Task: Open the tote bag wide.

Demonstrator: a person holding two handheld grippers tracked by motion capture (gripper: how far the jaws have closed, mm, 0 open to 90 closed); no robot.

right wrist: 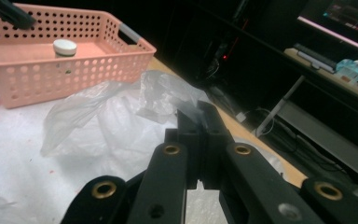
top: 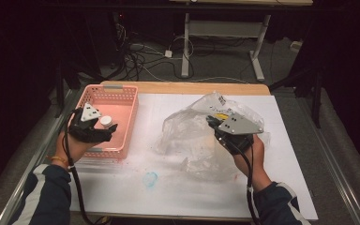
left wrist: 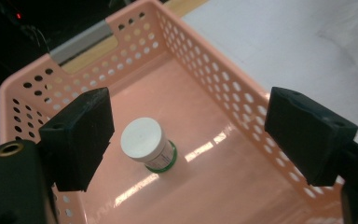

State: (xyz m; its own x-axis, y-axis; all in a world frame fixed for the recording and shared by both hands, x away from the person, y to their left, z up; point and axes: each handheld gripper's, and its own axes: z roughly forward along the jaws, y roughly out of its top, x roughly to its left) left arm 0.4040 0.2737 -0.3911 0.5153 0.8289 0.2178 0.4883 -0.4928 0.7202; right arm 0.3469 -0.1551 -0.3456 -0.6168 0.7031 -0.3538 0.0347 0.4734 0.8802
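One pink basket (top: 122, 96) sits at the table's left, holding one white-capped jar (left wrist: 148, 145) with a green-edged label (its print too small to read). The left gripper (left wrist: 186, 135) hovers above it, jaws wide apart, grasping nothing. To the right, the right gripper (right wrist: 200, 116) is clamped on one clear plastic bag (top: 192, 129).

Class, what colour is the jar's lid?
White; the lid shows best in the left gripper view.
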